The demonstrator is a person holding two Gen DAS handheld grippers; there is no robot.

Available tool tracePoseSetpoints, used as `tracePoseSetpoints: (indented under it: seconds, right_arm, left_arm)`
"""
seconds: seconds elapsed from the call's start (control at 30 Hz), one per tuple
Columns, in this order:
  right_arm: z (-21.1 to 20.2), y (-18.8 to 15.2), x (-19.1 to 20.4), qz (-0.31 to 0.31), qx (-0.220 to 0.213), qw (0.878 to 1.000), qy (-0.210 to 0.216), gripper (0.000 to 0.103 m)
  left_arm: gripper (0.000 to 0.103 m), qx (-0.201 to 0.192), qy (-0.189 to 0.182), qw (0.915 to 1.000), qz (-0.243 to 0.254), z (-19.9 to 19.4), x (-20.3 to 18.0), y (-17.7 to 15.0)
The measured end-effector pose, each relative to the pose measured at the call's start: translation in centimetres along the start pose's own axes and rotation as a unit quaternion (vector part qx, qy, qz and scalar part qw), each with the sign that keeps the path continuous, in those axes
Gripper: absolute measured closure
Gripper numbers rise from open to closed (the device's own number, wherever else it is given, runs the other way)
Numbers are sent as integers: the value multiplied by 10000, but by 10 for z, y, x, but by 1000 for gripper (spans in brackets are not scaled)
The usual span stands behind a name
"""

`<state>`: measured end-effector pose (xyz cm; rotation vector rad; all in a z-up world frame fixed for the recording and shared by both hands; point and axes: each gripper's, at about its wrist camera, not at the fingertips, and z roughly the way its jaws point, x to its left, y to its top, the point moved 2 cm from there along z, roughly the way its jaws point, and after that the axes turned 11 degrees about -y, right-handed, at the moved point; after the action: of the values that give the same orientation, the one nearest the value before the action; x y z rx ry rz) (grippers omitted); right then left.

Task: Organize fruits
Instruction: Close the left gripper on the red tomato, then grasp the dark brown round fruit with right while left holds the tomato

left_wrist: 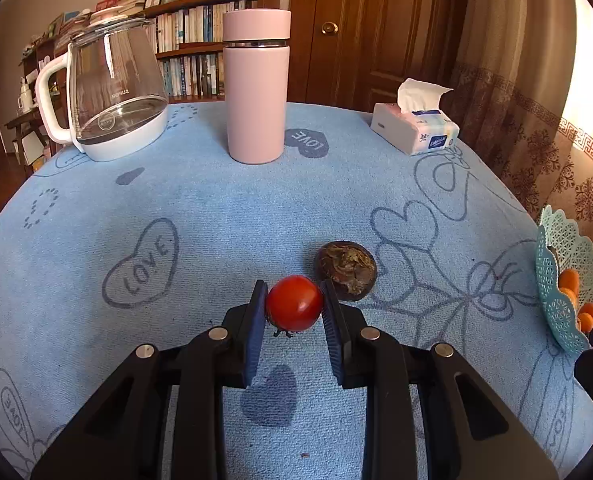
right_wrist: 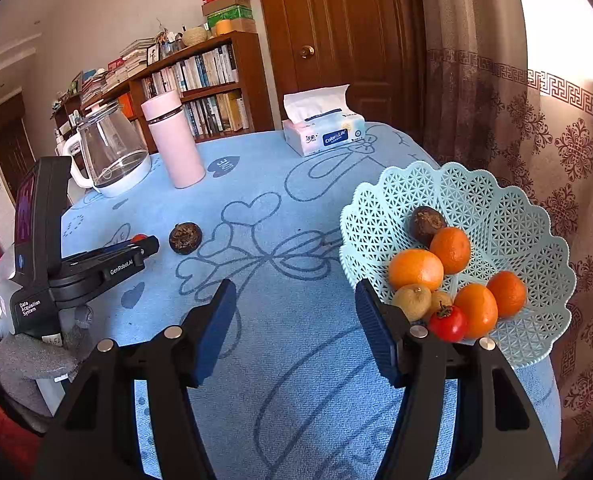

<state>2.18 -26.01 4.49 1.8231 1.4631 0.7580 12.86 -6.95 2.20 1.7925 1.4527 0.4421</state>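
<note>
My left gripper (left_wrist: 294,300) is shut on a small red tomato (left_wrist: 294,303), its blue pads pressed to both sides just above the blue cloth. A dark wrinkled fruit (left_wrist: 346,270) lies right beside it on the cloth, also seen as the dark fruit (right_wrist: 185,237) in the right wrist view, next to the left gripper (right_wrist: 138,240). My right gripper (right_wrist: 296,312) stands open and empty over the cloth, left of the mint lattice basket (right_wrist: 508,216). The basket holds several oranges (right_wrist: 415,269), a tomato (right_wrist: 448,322), a brownish fruit (right_wrist: 412,301) and another dark fruit (right_wrist: 427,222).
At the back of the table stand a glass kettle (left_wrist: 112,92), a pink flask (left_wrist: 256,84) and a tissue pack (left_wrist: 414,126). The basket's edge (left_wrist: 556,280) shows at the far right of the left wrist view. A bookshelf, a door and a curtain lie behind.
</note>
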Motion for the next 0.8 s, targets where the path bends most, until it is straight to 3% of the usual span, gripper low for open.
tracePoseSetpoints:
  seconds: [0.27,0.57,0.8]
  right_arm:
    - [31,10,47,-412,353,9971,534,39]
    - [79,27,90,-614,751,9911,914,39]
    - [111,32,117,-907,918,9874,915,39]
  left_arm:
    - [76,-227,683,9970,-288,-9,34,5]
    - [76,-251,786,9953,-511,-11,48,5]
    - [76,-227,822,9943,-639,-9,52,5]
